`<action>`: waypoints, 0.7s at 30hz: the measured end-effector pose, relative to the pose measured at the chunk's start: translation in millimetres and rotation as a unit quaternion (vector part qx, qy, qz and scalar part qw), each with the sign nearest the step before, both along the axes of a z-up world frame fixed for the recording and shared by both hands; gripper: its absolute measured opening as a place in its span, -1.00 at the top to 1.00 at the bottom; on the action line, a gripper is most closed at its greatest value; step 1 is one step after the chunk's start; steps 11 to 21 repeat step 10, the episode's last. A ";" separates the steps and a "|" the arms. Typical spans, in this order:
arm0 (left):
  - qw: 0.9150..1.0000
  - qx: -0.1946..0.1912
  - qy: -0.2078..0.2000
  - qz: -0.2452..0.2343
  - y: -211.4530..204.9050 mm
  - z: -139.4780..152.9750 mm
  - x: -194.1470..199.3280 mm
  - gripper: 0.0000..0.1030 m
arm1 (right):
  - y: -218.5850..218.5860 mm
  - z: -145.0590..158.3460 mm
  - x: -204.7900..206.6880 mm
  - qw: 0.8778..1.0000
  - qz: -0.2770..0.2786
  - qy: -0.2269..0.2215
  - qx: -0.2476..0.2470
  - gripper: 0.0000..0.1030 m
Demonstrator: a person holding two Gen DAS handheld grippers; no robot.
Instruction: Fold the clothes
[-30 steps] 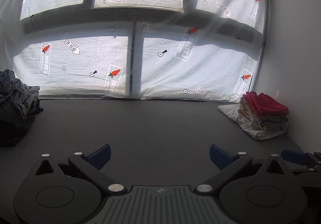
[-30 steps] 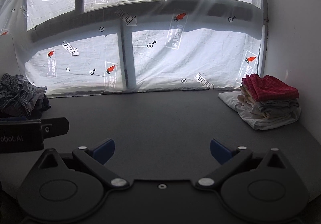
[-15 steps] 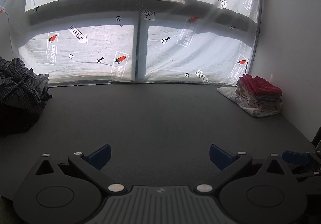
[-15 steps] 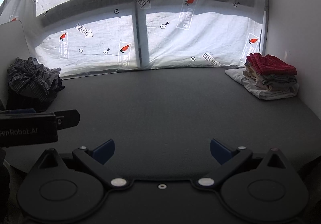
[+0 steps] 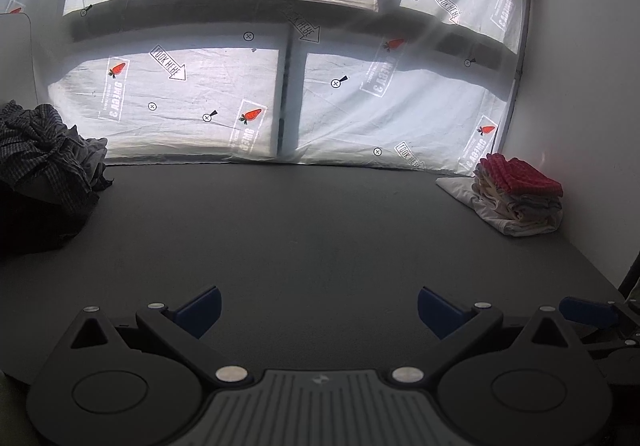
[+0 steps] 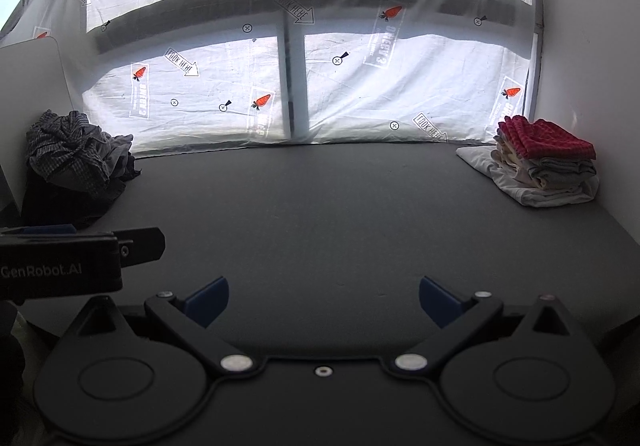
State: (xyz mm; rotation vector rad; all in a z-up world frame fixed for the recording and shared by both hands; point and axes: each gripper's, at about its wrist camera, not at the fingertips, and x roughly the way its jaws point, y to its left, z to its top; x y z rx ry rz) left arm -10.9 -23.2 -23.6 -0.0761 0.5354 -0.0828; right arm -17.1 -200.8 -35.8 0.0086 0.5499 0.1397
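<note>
Left gripper (image 5: 318, 304) level over near desk (image 5: 320, 230), fingers spread, empty, right gripper (image 6: 324, 300) alongside, likewise spread, crumpled clothes pile (image 6: 76, 158) far left, folded stack (image 6: 548, 162) far right.

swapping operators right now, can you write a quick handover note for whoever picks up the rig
Left hand-held gripper: open, empty, over the bare table.
Right hand-held gripper: open, empty, over the same bare middle.
Unfolded pile: crumpled checked and grey clothes at the far left.
Folded stack: far right by the wall, red item on top.
Done: several items folded and stacked.
Left: pull the next garment from the pile, fold it, add it to the stack.
</note>
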 end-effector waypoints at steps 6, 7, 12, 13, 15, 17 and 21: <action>1.000 0.002 -0.003 0.005 3.2 1.5 -1.4 -1.00 | 4.8 1.3 -0.8 1.000 0.008 -0.002 -0.004 -0.99; 1.000 0.002 -0.003 0.005 3.4 1.6 -1.6 -1.00 | 5.2 1.5 -0.8 1.000 0.008 -0.002 -0.004 -0.99; 1.000 0.003 -0.005 0.006 2.9 2.5 -1.9 -1.00 | 4.8 1.7 -0.9 1.000 0.010 -0.002 -0.004 -0.99; 1.000 0.003 -0.005 0.006 2.9 2.5 -1.9 -1.00 | 4.8 1.7 -0.9 1.000 0.010 -0.002 -0.004 -0.99; 1.000 0.003 -0.005 0.006 2.9 2.5 -1.9 -1.00 | 4.8 1.7 -0.9 1.000 0.010 -0.002 -0.004 -0.99; 1.000 0.003 -0.005 0.006 2.9 2.5 -1.9 -1.00 | 4.8 1.7 -0.9 1.000 0.010 -0.002 -0.004 -0.99; 1.000 0.003 -0.005 0.006 2.9 2.5 -1.9 -1.00 | 4.8 1.7 -0.9 1.000 0.010 -0.002 -0.004 -0.99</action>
